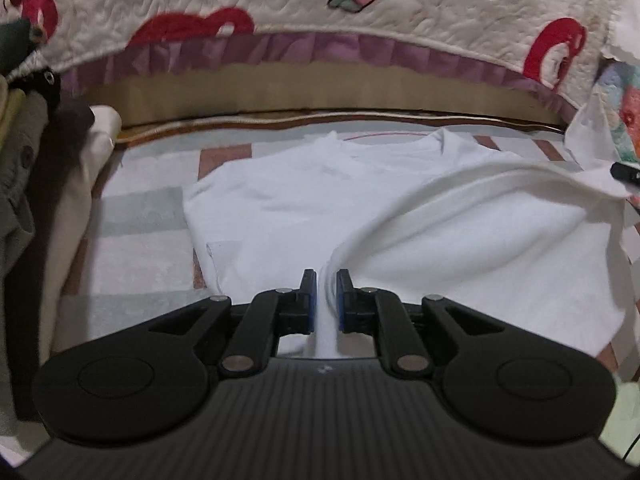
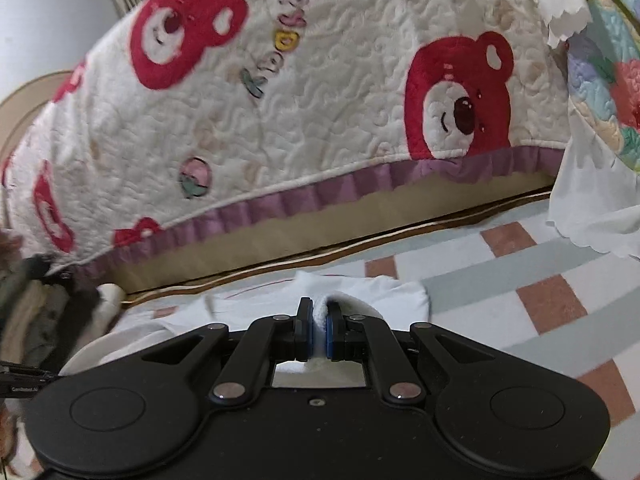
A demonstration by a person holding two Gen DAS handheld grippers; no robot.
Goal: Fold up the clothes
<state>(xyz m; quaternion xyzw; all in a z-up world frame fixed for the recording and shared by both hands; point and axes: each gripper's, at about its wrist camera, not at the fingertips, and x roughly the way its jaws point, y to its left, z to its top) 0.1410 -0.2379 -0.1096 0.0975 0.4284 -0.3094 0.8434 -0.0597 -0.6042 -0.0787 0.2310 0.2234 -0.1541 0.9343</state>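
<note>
**A:** Both hands are on it. The left gripper (image 1: 326, 292) has its blue pads pinched onto a ridge of the white, soft cotton garment (image 1: 288, 200), and the right gripper (image 2: 319, 320) is clamped on a fold of the same white cloth (image 2: 400, 296).

**B:** Where does the garment lie?

**A:** Spread on the checked grey, white and terracotta bedsheet (image 1: 132, 208), its neckline toward the far edge, near the cream quilted blanket with red bear faces (image 2: 320, 100). A lifted band of cloth sweeps from the left gripper up and away to the right, where a black tip of the other tool (image 1: 626, 172) shows.

**B:** So what does the fold turn on?

**A:** I'd say the held edge runs between the grippers along the garment's right side, with the flat body lying to the left of it. Carrying that edge leftward looks the likely move. The left hand holds the near end, the right hand the far end.
</note>
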